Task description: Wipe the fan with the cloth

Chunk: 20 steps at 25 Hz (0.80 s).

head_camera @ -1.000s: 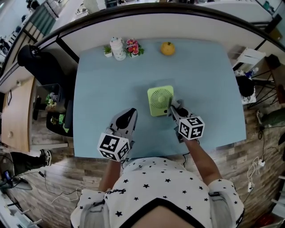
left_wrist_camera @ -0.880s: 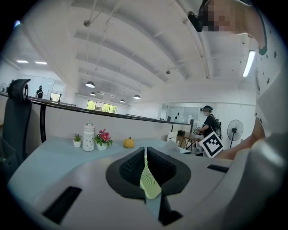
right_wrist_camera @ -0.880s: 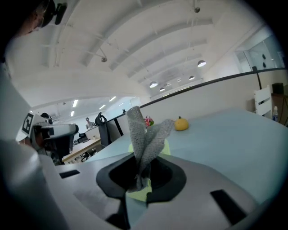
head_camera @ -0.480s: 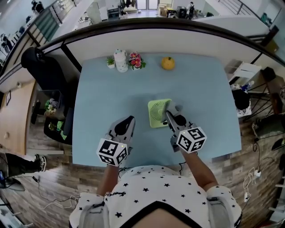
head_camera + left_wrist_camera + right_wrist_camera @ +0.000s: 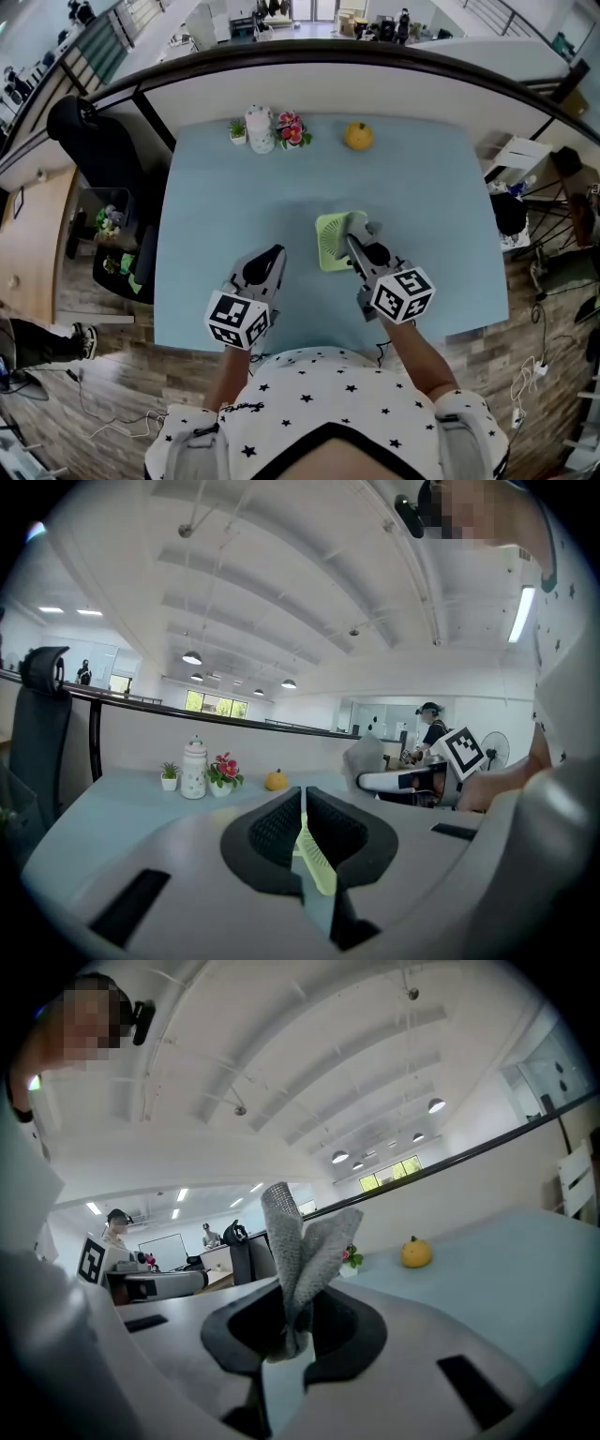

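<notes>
A small light-green fan (image 5: pixel 331 241) stands on the blue table (image 5: pixel 216 206), right of centre. My right gripper (image 5: pixel 354 242) is at the fan's right side, shut on a grey cloth (image 5: pixel 368 228) that lies against the fan. In the right gripper view the cloth (image 5: pixel 300 1241) sticks up in folds from the closed right gripper (image 5: pixel 295 1321). My left gripper (image 5: pixel 272 255) hovers left of the fan, apart from it. Its jaws are together (image 5: pixel 303 832) with nothing held. Through their thin gap a green sliver of the fan (image 5: pixel 317 866) shows.
At the table's far edge stand a small potted plant (image 5: pixel 238 130), a white jar (image 5: pixel 259 128), a pot of pink flowers (image 5: pixel 292 129) and an orange fruit (image 5: pixel 357 137). A black chair (image 5: pixel 94 141) is off the left side. The table's front edge is just below both grippers.
The fan's face looks narrower now, as if turned or tipped. The right gripper with the cloth has slid along the fan's right side. The left gripper has barely moved.
</notes>
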{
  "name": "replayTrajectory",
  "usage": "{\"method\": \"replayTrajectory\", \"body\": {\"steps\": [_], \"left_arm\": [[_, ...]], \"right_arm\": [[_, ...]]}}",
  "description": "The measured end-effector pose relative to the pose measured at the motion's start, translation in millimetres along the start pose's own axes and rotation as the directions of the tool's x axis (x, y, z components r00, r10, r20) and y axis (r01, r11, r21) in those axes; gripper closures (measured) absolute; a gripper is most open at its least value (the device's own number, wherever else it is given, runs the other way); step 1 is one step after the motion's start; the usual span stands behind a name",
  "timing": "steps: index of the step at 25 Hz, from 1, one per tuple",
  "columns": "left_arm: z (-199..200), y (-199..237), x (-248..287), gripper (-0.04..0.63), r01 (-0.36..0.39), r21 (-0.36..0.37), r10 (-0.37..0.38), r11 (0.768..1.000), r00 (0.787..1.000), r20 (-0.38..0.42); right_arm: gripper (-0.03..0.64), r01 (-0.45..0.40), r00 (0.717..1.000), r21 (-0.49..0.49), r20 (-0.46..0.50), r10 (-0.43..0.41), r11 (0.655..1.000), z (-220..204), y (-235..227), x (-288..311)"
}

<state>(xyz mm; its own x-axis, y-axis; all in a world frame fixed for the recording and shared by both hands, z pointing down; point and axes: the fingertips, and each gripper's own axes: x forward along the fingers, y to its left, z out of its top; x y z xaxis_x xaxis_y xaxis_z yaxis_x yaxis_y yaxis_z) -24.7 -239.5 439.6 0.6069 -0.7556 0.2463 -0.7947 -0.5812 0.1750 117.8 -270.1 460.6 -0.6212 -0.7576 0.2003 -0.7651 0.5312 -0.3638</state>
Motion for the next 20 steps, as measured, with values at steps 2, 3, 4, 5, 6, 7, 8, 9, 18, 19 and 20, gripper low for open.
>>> {"method": "replayTrajectory", "body": {"steps": [2, 3, 4, 5, 6, 7, 8, 9, 18, 19, 20], "left_arm": [[-0.7, 2.1, -1.4, 0.555, -0.004, -0.002, 0.004, 1.000, 1.000, 0.000], [-1.2, 3.8, -2.1, 0.555, -0.007, -0.003, 0.007, 1.000, 1.000, 0.000], [-1.5, 5.6, -2.4, 0.555, -0.009, -0.003, 0.009, 1.000, 1.000, -0.001], [-1.7, 7.4, -2.4, 0.555, -0.011, -0.003, 0.011, 1.000, 1.000, -0.001], [-1.7, 9.1, -2.3, 0.555, -0.012, -0.005, 0.012, 1.000, 1.000, -0.001], [-1.7, 10.5, -2.2, 0.555, -0.013, -0.007, 0.013, 1.000, 1.000, -0.001], [-1.9, 11.5, -2.0, 0.555, -0.012, -0.008, 0.012, 1.000, 1.000, -0.001], [-2.3, 12.4, -2.0, 0.555, -0.011, -0.010, 0.011, 1.000, 1.000, -0.002], [-4.1, 18.1, -0.9, 0.555, 0.002, -0.014, -0.002, 1.000, 1.000, -0.002], [-4.3, 18.8, -0.9, 0.555, 0.004, -0.014, -0.004, 1.000, 1.000, -0.002], [-4.5, 19.5, -0.8, 0.555, 0.006, -0.014, -0.006, 1.000, 1.000, -0.002]], "right_arm": [[0.569, -0.009, 1.000, 0.013, 0.005, 0.009, 1.000, 1.5, 3.0, 1.0], [0.569, -0.014, 1.000, 0.020, 0.008, 0.014, 1.000, 2.1, 4.8, 1.9], [0.569, -0.018, 1.000, 0.026, 0.011, 0.018, 1.000, 2.6, 6.5, 3.0], [0.569, -0.023, 1.000, 0.031, 0.014, 0.022, 0.999, 3.4, 8.2, 4.2], [0.569, -0.027, 1.000, 0.037, 0.017, 0.026, 0.999, 4.3, 9.8, 5.4], [0.569, -0.030, 0.999, 0.040, 0.019, 0.029, 0.999, 5.3, 11.0, 6.5], [0.569, -0.031, 0.999, 0.042, 0.021, 0.030, 0.999, 6.3, 11.9, 7.3], [0.569, -0.031, 0.999, 0.043, 0.022, 0.030, 0.999, 7.1, 12.7, 8.0], [0.569, -0.025, 0.999, 0.047, 0.024, 0.024, 0.999, 8.9, 15.9, 11.0], [0.569, -0.024, 0.999, 0.048, 0.023, 0.023, 0.999, 8.2, 16.1, 11.9], [0.569, -0.023, 1.000, 0.049, 0.022, 0.022, 0.999, 7.5, 16.3, 13.0]]}}
